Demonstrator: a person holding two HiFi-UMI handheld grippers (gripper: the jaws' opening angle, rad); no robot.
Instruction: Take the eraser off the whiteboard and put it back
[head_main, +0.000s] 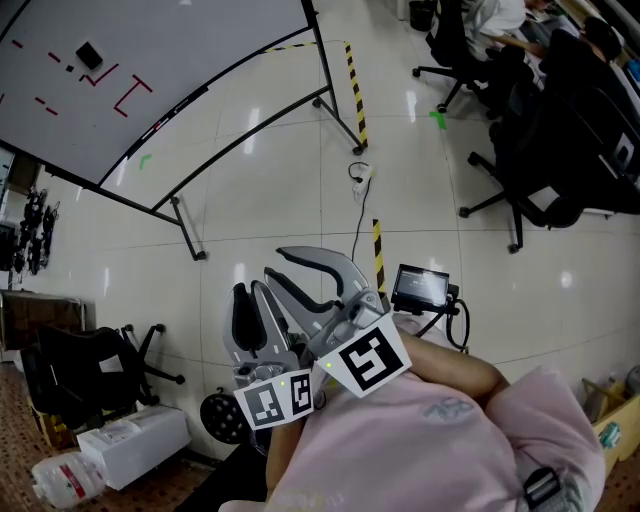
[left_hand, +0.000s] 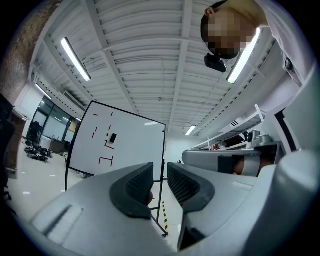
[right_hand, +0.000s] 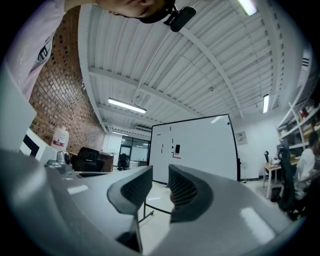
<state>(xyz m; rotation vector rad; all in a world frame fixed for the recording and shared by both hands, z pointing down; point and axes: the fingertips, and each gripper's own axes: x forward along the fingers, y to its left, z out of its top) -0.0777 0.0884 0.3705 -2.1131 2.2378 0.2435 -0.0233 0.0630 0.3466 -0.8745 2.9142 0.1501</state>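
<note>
- Whiteboard (head_main: 200, 50) stands upper left on its frame, with red marks on it. The eraser (head_main: 89, 55) sits on the board face, well apart from both claws.
- Your left gripper (head_main: 255, 305): jaws a narrow slit apart, empty.
- Your right gripper (head_main: 277, 262): likewise a narrow gap, empty.
- Glossy tiled floor (head_main: 270, 170) with striped tape (head_main: 355, 85); office chairs (head_main: 540, 190) at right.

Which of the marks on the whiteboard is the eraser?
The eraser is the solid black block just above the red angled line on the whiteboard; the other marks are thin strokes.
</note>
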